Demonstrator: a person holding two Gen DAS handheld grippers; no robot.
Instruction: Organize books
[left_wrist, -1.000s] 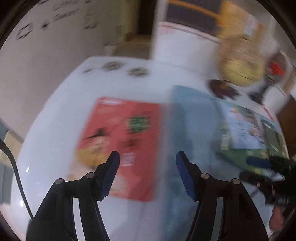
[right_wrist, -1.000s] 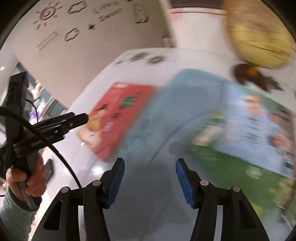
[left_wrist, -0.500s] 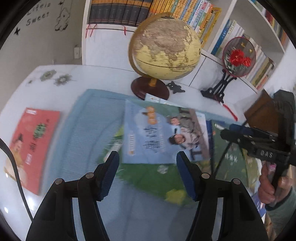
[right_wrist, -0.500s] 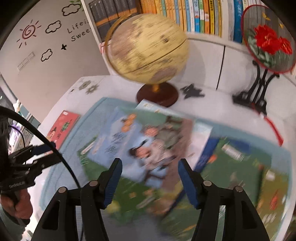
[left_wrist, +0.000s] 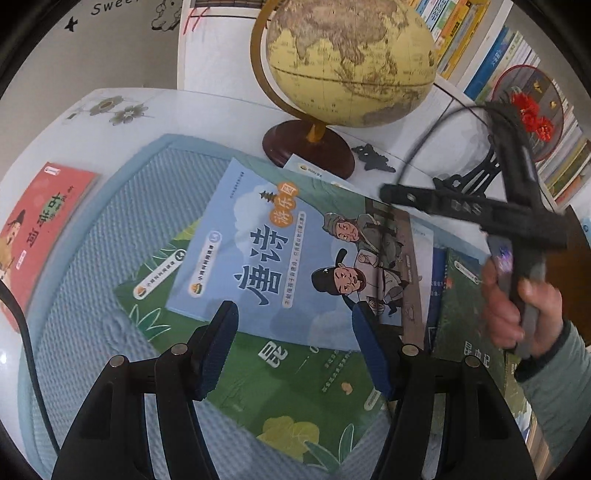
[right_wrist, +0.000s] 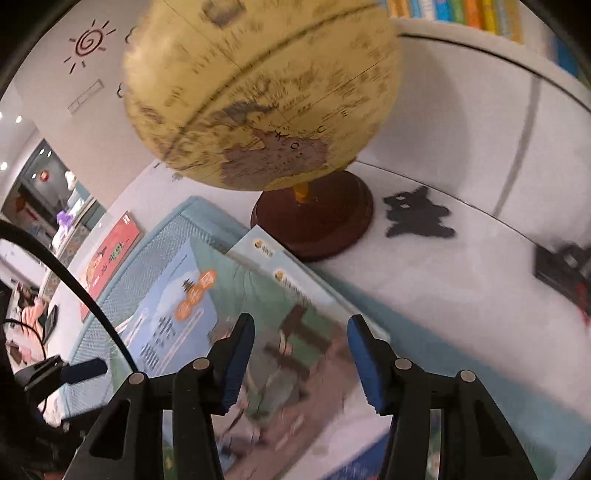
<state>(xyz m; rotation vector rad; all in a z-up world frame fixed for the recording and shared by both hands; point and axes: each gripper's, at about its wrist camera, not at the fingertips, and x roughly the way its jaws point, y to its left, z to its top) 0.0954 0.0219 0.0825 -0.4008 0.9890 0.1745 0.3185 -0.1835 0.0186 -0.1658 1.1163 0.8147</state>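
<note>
Books fill my left wrist view: the blue book (left_wrist: 295, 258) lies atop a green book (left_wrist: 288, 387) just ahead of my left tongs (left_wrist: 293, 325), jaws apart, empty. In my right wrist view, my right tongs (right_wrist: 301, 341), just narrowing yet empty, hang over that blue book's cover, globe (right_wrist: 258, 92) beyond.

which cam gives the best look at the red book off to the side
The left wrist view: the red book lies sharp on the white table, beside the blue mat, with most of its cover showing. The right wrist view shows it small, far off and foreshortened.
</note>
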